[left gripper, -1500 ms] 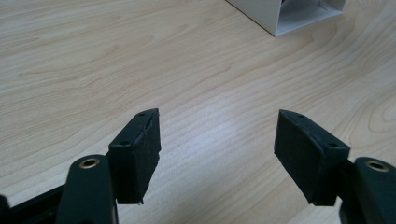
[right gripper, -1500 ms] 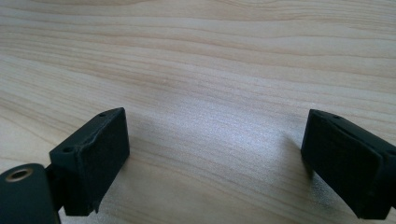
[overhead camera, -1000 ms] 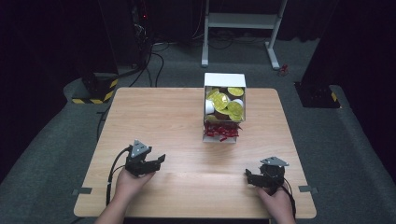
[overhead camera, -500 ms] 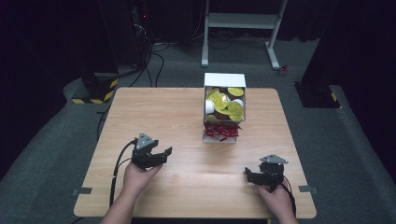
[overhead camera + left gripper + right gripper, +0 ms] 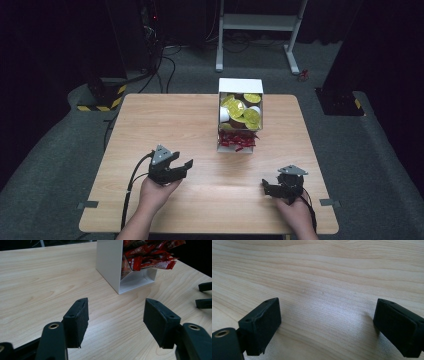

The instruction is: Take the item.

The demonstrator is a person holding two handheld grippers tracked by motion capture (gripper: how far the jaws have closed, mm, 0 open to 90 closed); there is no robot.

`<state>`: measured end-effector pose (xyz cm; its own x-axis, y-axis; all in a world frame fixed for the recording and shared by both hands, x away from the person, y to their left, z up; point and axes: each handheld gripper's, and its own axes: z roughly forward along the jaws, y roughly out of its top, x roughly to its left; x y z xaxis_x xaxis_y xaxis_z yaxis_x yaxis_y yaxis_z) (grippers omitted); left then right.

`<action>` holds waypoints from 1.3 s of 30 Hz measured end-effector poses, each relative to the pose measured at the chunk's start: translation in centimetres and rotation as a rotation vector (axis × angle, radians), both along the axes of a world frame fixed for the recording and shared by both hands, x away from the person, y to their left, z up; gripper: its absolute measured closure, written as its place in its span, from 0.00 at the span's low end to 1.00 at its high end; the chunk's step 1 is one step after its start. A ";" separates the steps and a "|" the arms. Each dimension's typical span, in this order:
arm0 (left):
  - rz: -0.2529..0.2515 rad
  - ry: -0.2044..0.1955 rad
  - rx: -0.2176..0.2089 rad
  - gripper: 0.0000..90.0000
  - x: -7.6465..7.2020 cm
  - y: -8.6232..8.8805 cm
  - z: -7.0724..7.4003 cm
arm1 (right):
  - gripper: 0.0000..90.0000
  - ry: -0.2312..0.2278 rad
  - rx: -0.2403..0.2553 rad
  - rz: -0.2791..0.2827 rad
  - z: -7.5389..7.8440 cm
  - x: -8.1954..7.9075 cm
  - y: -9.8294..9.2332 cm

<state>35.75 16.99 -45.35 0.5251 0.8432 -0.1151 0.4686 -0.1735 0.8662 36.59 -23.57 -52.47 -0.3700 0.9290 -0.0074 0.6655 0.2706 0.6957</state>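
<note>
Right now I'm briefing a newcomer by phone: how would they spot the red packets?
On the wooden table stands a white box, near the far edge. The red packets spill from its lower opening facing the person; the gold-lidded cups sit above, round and yellow rather than flat and red.

A white box [image 5: 240, 86] holds red packets [image 5: 238, 139] and gold-lidded cups [image 5: 243, 111] on pale wood-grain table [image 5: 165, 120].

1 white box [image 5: 240, 86] w/ 2 compartments on 1 counter [image 5: 165, 120]; 2 claws: left claw [image 5: 181, 164], right claw [image 5: 270, 188]. Gold-lidded cups [image 5: 236, 108] approx 6; red packets [image 5: 238, 140] too many to count.
</note>
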 end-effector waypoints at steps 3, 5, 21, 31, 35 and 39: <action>-0.001 -0.003 0.002 0.42 0.3 -0.2 -0.2 | 0.09 0.003 -0.001 0.001 0.0 0.0 0.0; -0.004 -0.012 -0.007 0.42 0.5 -0.6 -0.2 | 0.09 -0.003 -0.004 0.005 0.0 0.1 0.0; -0.066 -0.055 0.032 0.46 2.1 -4.6 0.9 | 0.09 0.018 -0.012 0.048 0.2 -0.8 -0.3; -0.087 -0.052 0.007 0.48 3.1 -6.1 1.1 | 0.09 0.004 -0.005 0.064 0.1 -1.4 -0.8; -0.082 -0.047 0.012 0.48 3.7 -6.5 1.0 | 0.09 -0.003 -0.004 0.069 0.0 -1.4 -0.8; -0.086 -0.063 0.021 0.48 4.0 -6.9 1.4 | 0.09 -0.001 -0.003 0.068 0.0 -1.4 -0.8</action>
